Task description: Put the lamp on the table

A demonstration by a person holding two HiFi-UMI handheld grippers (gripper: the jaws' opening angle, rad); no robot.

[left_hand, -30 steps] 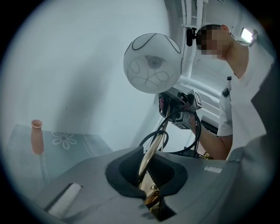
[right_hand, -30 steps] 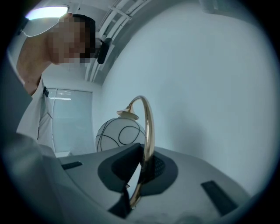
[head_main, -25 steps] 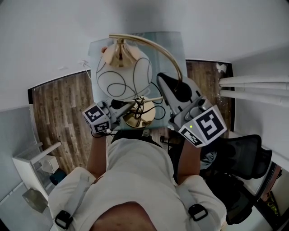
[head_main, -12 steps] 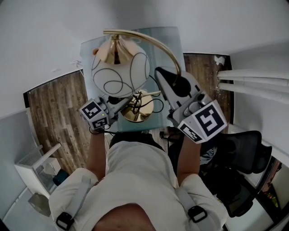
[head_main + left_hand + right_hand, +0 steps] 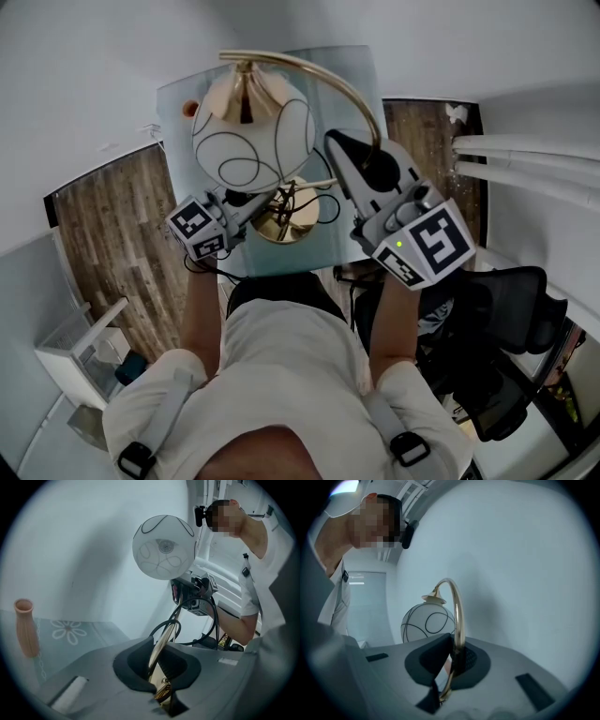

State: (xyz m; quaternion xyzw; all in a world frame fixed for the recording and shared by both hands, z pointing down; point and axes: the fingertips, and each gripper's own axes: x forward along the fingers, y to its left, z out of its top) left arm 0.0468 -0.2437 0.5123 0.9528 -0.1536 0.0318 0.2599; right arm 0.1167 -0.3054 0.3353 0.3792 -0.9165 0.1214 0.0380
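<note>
The lamp has a white globe shade [image 5: 253,141] with black swirls, a curved gold stem [image 5: 361,98] and a round gold base [image 5: 281,223]. It hangs over the pale glass table [image 5: 361,70]. My left gripper [image 5: 265,202] is shut on the thin gold rod just above the base. The left gripper view shows that rod [image 5: 161,648] between the pads of the left gripper [image 5: 159,665], with the globe [image 5: 163,547] above. My right gripper [image 5: 339,150] is shut on the gold stem [image 5: 458,620], which passes between the pads of the right gripper [image 5: 449,663]. The globe [image 5: 427,623] hangs behind it.
A small peach vase [image 5: 26,627] stands on the table's far left, beside a printed flower [image 5: 68,631]. A black cable [image 5: 319,204] loops by the lamp base. A black office chair [image 5: 511,319] sits at the right and a white shelf [image 5: 80,347] at the lower left, on wood floor.
Both grippers have sunk toward the table with the lamp held between them. The globe has shifted up and left in the head view. Both grips are unchanged.
</note>
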